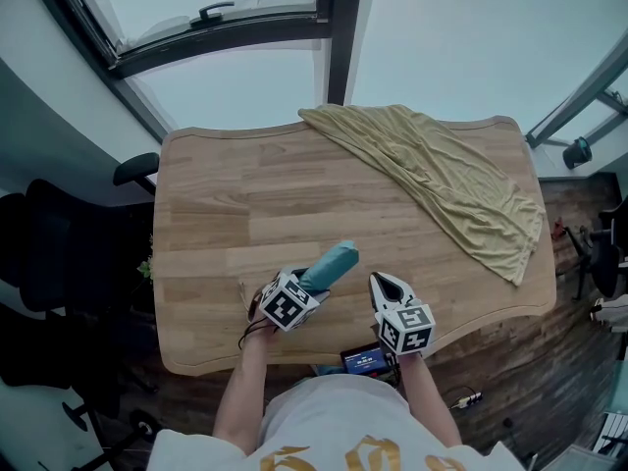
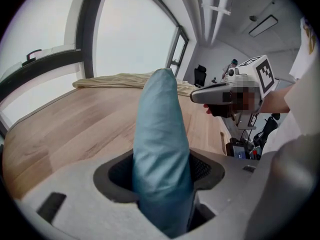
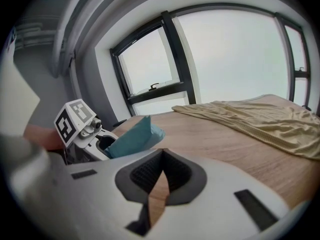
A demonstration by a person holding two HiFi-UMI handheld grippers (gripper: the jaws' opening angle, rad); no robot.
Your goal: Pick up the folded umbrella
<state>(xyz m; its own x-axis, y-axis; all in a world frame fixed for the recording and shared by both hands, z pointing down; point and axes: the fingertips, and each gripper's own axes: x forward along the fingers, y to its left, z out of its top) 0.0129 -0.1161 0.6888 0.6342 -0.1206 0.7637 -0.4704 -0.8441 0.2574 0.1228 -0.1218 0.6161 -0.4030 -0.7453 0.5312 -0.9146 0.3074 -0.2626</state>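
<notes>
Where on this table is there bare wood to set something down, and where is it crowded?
Bare wood: the table left of the cloth, out to its left edge. A smaller patch lies right of the right gripper, between cloth and near edge. Crowded: the near middle, where the left gripper holds the folded umbrella, and the far right under the cloth.

The counter (image 1: pixel 226 214) is pale wood, smooth and matt, with plain grain. At its 2 o'clock the olive cloth (image 1: pixel 442 180) looks soft, crinkled and dull. The folded umbrella (image 2: pixel 162 134) is sheathed in smooth teal fabric with a faint sheen. The left hand-held gripper (image 2: pixel 162 173) and right hand-held gripper (image 3: pixel 161 176) are matt pale-grey plastic; their pads (image 3: pixel 145 174) are dark and finely ribbed.
</notes>
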